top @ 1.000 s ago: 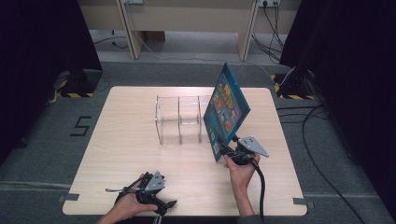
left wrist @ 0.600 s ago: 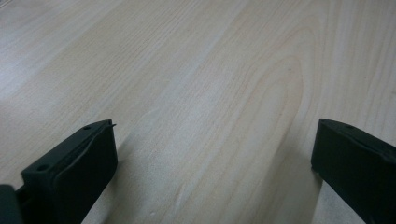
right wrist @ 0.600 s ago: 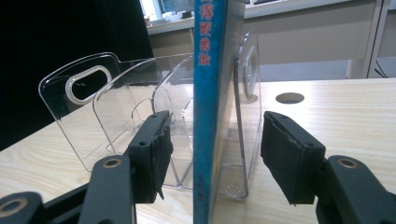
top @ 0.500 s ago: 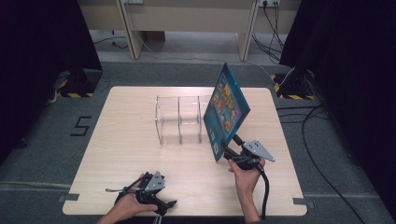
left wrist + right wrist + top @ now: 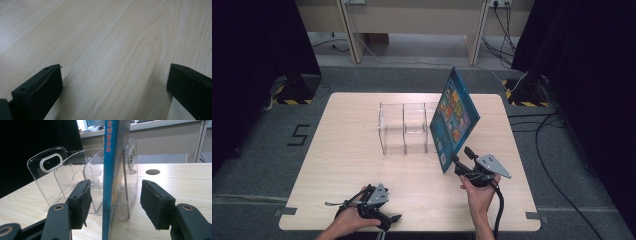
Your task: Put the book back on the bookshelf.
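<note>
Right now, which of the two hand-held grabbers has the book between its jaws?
The right gripper, at the table's right side. Its open jaws sit either side of the upright blue book, while the left gripper rests over bare table.

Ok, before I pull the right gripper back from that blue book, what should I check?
1. Right gripper jaws clear of the thin blue picture book: ok, gaps both sides.
2. Book seated in the clear acrylic file rack: cannot tell; it stands at the rack's end divider.
3. Book upright: not ok, it leans in the high view.
4. Left gripper open, idle, near the wooden table's front edge: ok.
</note>
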Motion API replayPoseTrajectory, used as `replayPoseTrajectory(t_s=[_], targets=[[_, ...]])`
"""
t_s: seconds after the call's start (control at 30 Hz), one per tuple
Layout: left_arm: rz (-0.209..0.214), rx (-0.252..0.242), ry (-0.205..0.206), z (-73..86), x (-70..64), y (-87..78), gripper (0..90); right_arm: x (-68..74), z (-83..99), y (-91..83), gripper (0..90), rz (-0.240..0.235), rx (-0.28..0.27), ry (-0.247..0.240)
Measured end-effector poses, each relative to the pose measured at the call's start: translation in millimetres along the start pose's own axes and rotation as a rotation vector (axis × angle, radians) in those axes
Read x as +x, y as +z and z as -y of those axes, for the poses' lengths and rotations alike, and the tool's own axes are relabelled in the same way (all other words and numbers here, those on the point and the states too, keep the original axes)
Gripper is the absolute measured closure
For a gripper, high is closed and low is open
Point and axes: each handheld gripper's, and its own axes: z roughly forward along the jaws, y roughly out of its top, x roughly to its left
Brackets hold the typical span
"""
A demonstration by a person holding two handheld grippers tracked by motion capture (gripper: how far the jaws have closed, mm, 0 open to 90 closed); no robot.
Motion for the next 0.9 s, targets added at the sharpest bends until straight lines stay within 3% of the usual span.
replayPoseTrajectory(t_s=[0.9], targets=[[0.000, 0.000, 0.000, 0.0, 0.0, 0.0, 0.0, 3.3, 7.2, -21.9, 40.4, -0.038, 0.023, 0.002]])
